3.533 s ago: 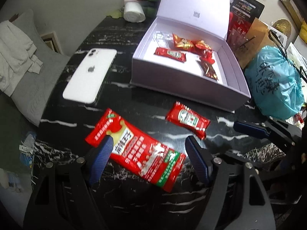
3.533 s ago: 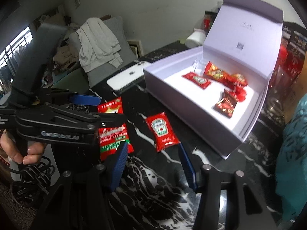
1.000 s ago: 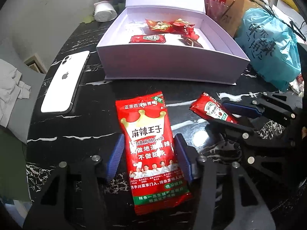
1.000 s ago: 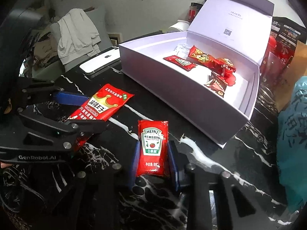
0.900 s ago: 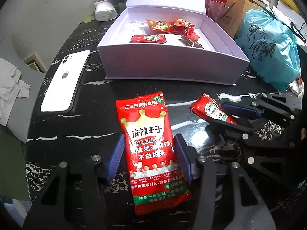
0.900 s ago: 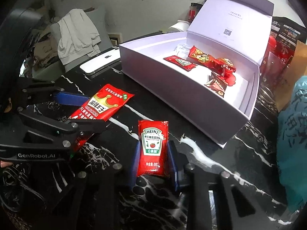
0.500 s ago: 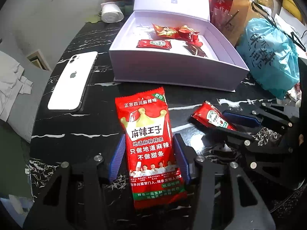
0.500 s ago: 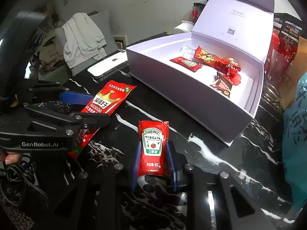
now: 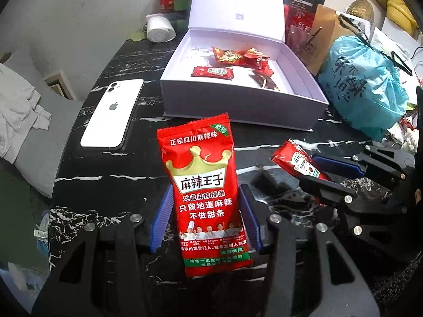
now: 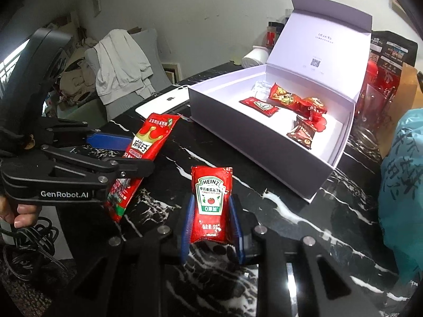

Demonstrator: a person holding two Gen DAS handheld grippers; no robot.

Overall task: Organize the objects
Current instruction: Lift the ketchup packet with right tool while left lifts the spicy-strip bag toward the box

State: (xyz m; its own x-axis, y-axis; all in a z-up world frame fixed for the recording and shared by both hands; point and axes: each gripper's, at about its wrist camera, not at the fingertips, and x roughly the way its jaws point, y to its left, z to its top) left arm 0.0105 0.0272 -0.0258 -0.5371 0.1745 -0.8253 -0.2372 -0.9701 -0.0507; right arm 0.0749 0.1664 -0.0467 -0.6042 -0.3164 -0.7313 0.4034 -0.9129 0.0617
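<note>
Both packets have come up off the black marble table since a second ago. The left gripper, pitched steeply down, clamps the large red spicy-snack pouch; beside it the right gripper pinches the small red Heinz ketchup sachet, short of the open white gift box.

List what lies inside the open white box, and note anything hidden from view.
Inside the white box: a ketchup sachet, red snack packets, a brown wrapped sweet and a clear wrapper. The front wall hides the nearest strip of floor in the left view.
</note>
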